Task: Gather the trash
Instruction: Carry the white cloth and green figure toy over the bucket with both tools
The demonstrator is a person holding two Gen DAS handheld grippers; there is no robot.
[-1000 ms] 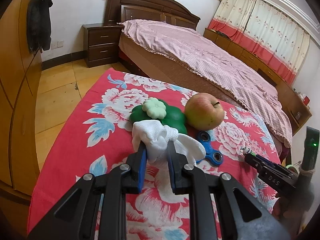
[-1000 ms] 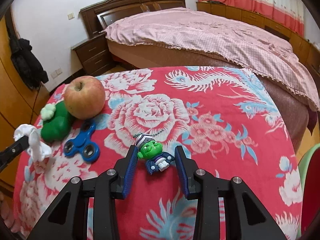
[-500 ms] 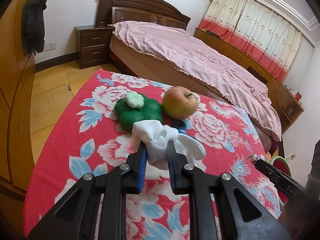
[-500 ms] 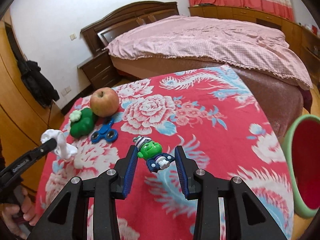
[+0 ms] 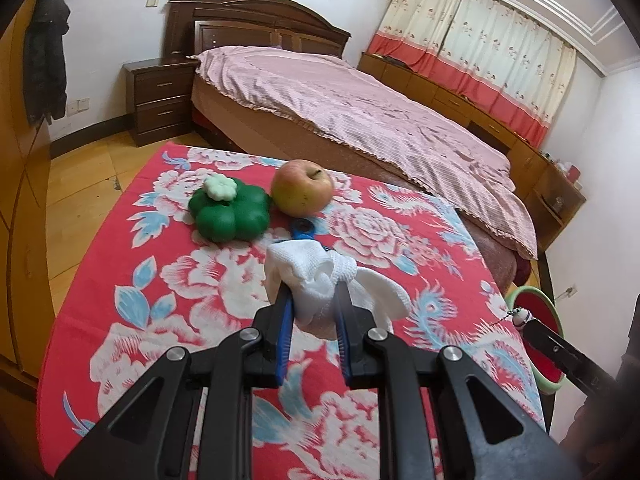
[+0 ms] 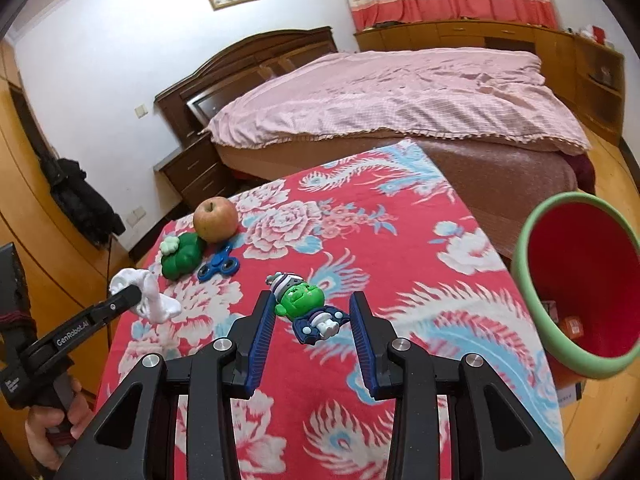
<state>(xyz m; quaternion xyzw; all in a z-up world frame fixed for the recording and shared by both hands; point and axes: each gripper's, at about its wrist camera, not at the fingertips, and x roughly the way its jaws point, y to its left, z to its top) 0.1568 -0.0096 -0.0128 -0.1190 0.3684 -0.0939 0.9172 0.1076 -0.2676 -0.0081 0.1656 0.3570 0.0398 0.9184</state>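
Red cloth with white roses and blue feathers covers our desk, which stands on a yellow wood floor. At far left we see a tan wardrobe with a dark coat hanging on it, then a dark nightstand against the white wall. On the cloth, from the left, lie a green flower toy, an apple touching it, and a blue spinner just in front of both. Our left gripper has its jaws clenched on a white tissue, held above the cloth. Our right gripper has its jaws pressed on a green figure, also clear of the cloth. Behind the desk spreads a bed under a pink cover, with a dark headboard. At right, beside the desk's edge, stands a bin, green outside and red inside, with some scraps at its bottom. Curtains of cream and red hang beyond.
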